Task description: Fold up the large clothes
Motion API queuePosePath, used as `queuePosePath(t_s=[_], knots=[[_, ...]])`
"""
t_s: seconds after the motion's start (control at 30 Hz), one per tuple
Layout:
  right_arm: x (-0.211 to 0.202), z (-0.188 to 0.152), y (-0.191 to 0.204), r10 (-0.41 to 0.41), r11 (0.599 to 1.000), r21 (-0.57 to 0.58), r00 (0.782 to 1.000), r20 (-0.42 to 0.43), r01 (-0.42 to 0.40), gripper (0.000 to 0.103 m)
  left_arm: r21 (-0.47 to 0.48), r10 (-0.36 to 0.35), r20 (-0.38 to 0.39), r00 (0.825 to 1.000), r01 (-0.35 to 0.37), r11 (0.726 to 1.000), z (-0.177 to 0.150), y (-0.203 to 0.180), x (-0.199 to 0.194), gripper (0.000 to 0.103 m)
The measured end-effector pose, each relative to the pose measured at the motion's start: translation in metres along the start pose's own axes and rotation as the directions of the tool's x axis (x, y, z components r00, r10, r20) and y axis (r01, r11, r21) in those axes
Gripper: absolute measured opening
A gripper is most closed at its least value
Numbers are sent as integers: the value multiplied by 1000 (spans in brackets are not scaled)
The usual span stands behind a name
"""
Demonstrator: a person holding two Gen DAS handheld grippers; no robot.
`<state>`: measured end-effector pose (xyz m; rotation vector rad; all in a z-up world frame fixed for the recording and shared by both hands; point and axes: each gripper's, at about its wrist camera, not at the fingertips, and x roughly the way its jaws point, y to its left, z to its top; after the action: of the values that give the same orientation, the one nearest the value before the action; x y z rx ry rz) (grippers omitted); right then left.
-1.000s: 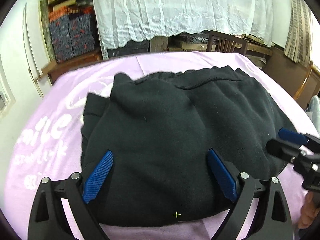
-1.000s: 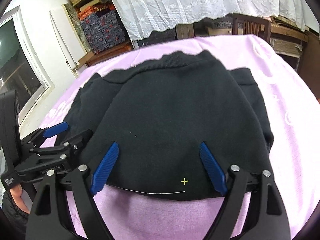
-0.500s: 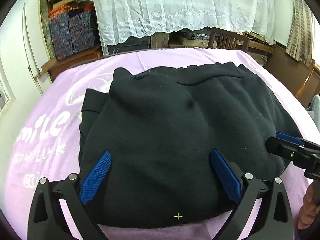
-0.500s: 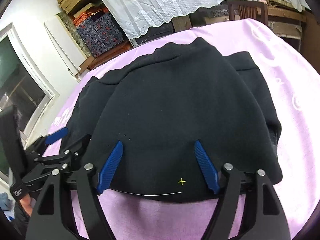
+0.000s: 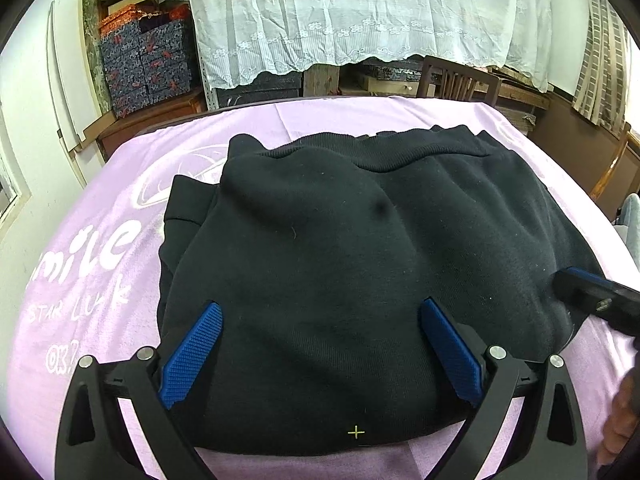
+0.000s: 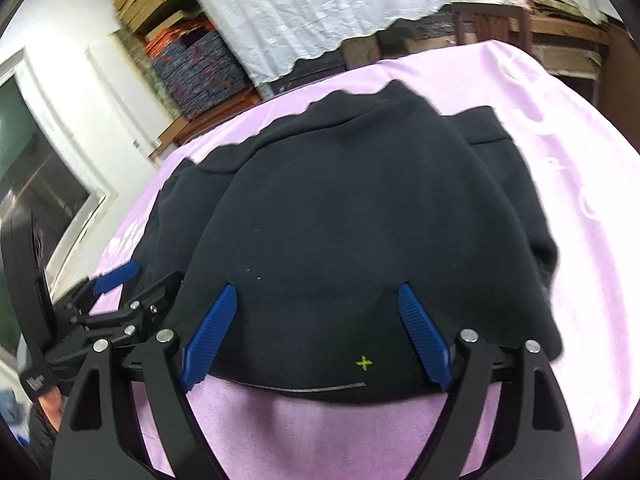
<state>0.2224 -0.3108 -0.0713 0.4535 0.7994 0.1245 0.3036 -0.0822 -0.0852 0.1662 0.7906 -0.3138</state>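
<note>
- Lying folded into a thick bundle, the black knit sweatshirt sat in the middle of the lilac printed cloth that covered the table, its ribbed hem turned to the far side.
- The left gripper was spread wide over the near left part of the bundle, its blue pads above the fabric and clasping nothing.
- The right gripper was likewise released, its fingers parted over the near right edge, with a thin pale line of trim showing just under that edge.
- Whether either gripper's pads touched the fabric could not be told.
- Each gripper showed at the side of the other's view, close beside the bundle's near corners.
- Beyond the table hung a white lace curtain; a dark wooden chair stood behind the far edge, and stacked patterned boxes filled shelves at the far left.
- Bare lilac cloth ran on all sides of the bundle, widest to the left with white lettering, narrower along the near edge under the grippers.
</note>
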Motion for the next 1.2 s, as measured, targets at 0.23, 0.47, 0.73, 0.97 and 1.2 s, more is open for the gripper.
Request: queuePosePath(t_s=[0.23,0.47,0.73,0.97,1.2], knots=[[-53,-16,-20,60,982,171,994,95,-76,81,9,14,5,1000,-14,1000,0,-2,0,100],[-48,-38,-42,101,944,314,995,19,-102,81,6,24,10,1000,-24,1000,0,-3,-2,100],[-45,-39,-63,106,918,380,994,38,-112,82,-24,-2,14,1000,2,1000,39,1,-10,100],[-51,-39,-74,80,909,403,994,74,-103,81,-13,-17,-43,999,17,1000,32,-6,32,100],[-44,-33,-75,49,898,433,995,87,-82,82,-17,-24,-38,999,23,1000,29,-5,35,100]])
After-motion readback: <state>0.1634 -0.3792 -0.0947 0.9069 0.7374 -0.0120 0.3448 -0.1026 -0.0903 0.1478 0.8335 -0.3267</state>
